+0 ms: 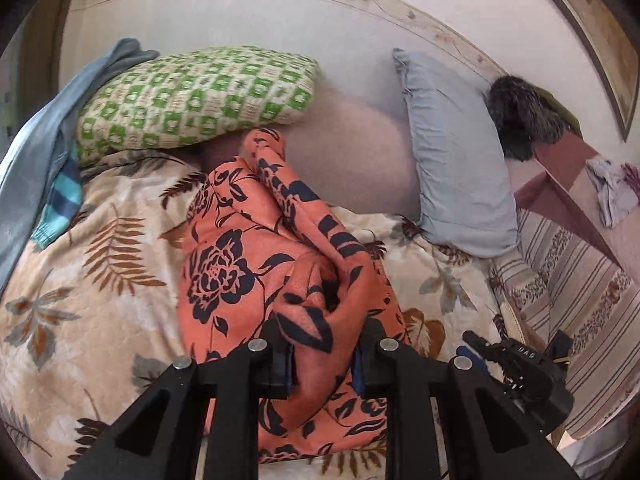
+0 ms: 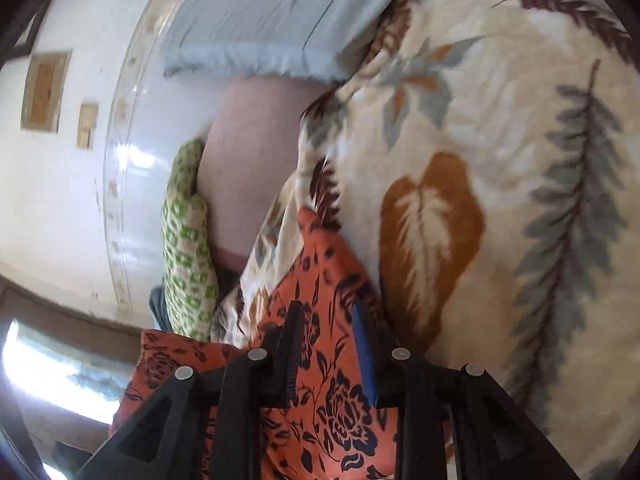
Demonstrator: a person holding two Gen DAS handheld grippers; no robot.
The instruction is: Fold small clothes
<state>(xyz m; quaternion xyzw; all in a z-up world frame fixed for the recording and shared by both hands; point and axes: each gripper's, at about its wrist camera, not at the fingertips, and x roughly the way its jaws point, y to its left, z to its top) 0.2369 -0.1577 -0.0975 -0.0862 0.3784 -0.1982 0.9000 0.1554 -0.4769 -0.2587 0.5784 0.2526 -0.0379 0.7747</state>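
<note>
Two close wrist views down onto the bedspread point(image 1: 100, 280), right one rolled sideways.

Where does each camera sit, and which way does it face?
Left wrist: on the left gripper, looking along its fingers over the orange floral garment it clamps, toward the pillows and wall; the other gripper shows at right.
Right wrist: on the right gripper, rolled sideways, clamping that garment.
Both share: the garment, leaf-print blanket, green checked pillow.

The garment point(image 1: 256, 248) lies on the blanket point(image 1: 100, 280), two pillows point(image 1: 192, 100) behind it against the wall point(image 1: 240, 20).
</note>
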